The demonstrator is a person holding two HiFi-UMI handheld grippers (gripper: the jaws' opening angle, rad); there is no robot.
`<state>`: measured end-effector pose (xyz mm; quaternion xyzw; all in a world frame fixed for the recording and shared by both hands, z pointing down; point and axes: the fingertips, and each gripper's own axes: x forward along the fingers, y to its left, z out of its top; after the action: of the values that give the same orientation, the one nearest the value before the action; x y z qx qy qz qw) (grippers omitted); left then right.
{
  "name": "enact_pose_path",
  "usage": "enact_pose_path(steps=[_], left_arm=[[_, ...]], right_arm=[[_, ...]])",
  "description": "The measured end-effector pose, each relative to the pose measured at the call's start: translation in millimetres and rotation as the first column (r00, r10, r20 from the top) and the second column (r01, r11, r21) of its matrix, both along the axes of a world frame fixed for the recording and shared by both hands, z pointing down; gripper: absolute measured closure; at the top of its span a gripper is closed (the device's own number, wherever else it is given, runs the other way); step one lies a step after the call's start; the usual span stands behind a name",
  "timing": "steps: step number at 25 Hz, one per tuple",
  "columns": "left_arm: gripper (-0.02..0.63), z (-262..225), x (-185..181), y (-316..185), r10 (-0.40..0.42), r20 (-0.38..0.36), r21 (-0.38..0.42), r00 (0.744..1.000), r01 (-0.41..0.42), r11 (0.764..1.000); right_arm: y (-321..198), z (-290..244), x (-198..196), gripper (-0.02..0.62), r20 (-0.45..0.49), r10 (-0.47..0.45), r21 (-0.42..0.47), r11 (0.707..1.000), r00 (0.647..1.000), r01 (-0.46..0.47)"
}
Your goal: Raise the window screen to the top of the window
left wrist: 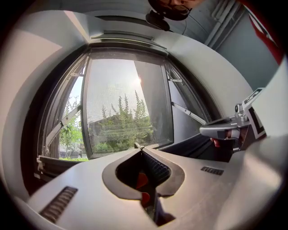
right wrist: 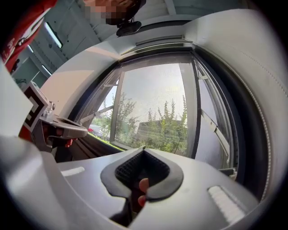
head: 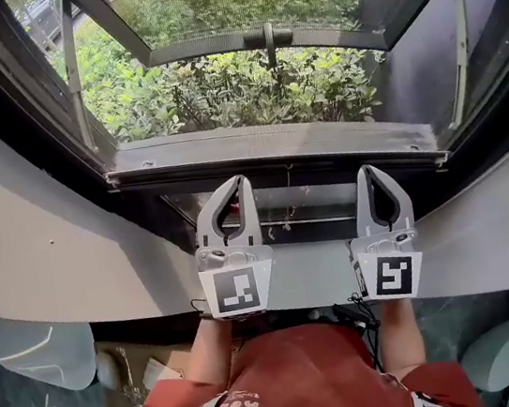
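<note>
Head view gives us the left hand-held gripper (head: 238, 183) and right hand-held gripper (head: 370, 171) side by side short of the sill (head: 265, 144), both pressed together on nothing. The window screen (head: 225, 3) hangs beyond them, untouched, its lower rail clear of the sill with shrubs (head: 219, 89) showing beneath. We judge it only partly raised.

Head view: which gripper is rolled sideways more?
The left gripper: its jaw loop shows broad and slanted, while the right gripper shows a narrow, nearly upright loop.
</note>
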<state>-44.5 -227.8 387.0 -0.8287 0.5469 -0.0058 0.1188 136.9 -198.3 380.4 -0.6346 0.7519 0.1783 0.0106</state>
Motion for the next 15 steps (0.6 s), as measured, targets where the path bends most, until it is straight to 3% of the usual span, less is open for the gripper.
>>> enact_pose_path(steps=[5, 6, 9, 12, 15], left_arm=[[0.597, 11, 6, -1, -0.005, 0.189, 0.017, 0.982, 0.002, 1.000], [0.586, 13, 7, -1, -0.007, 0.229, 0.030, 0.973, 0.000, 1.000], [0.552, 20, 14, -2, -0.010, 0.363, 0.080, 0.932, -0.020, 0.997], [0.523, 29, 19, -5, -0.016, 0.540, 0.101, 0.841, -0.046, 0.994], [0.488, 44, 19, -11, -0.016, 0.704, 0.087, 0.710, -0.064, 0.994]], right_arm=[[-1, 3, -12, 0.577, -0.093, -0.052, -0.011, 0.999, 0.994, 0.051], [-2, 4, -15, 0.515, -0.115, -0.067, -0.020, 0.998, 0.991, 0.065], [-3, 13, -20, 0.502, -0.223, -0.077, -0.065, 0.996, 0.972, 0.065], [-7, 29, -23, 0.466, -0.390, -0.098, -0.140, 0.989, 0.916, 0.046], [-13, 45, -24, 0.414, -0.565, -0.122, -0.193, 0.981, 0.816, 0.013]])
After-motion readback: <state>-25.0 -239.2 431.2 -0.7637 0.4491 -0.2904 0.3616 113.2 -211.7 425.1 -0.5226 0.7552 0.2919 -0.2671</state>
